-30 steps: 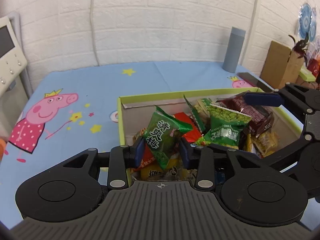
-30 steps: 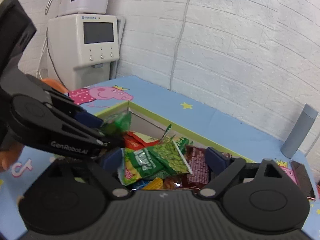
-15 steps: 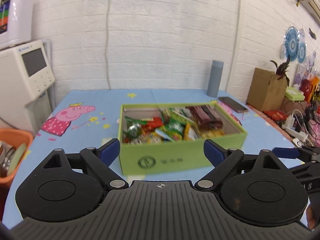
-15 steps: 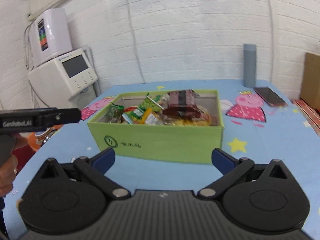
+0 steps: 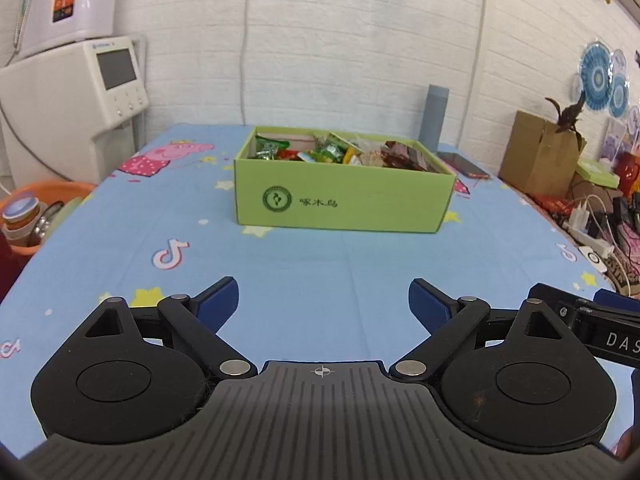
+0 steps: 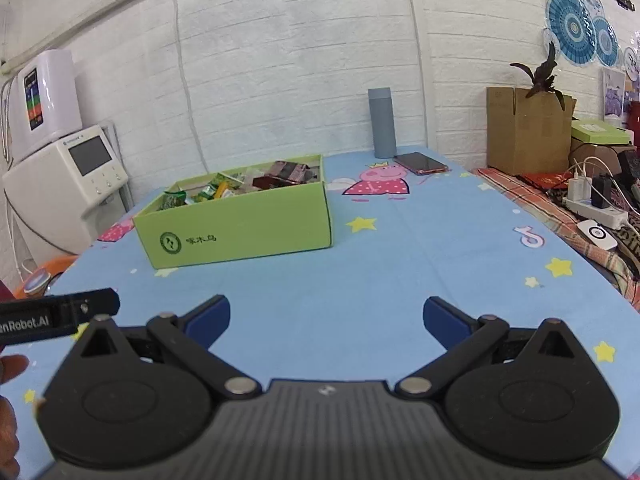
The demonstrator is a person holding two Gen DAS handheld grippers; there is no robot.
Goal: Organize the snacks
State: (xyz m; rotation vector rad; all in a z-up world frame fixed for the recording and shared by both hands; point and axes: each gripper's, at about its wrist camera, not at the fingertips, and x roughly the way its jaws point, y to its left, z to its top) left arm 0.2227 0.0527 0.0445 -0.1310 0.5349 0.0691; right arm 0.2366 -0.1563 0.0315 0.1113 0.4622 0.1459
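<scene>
From your left wrist camera, your left gripper (image 5: 323,300) hangs released and empty, well short of the green box (image 5: 340,200) holding the snacks (image 5: 332,151); from your right wrist camera, your right gripper (image 6: 326,316) is equally spread and empty short of the box, so the sorting looks finished and you need only check for strays.

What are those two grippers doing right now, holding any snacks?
Left gripper: open, holding nothing.
Right gripper: open, holding nothing.

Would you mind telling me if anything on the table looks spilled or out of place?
Nothing stands out: the snacks sit inside the green box, none spilled onto the tablecloth.
</scene>
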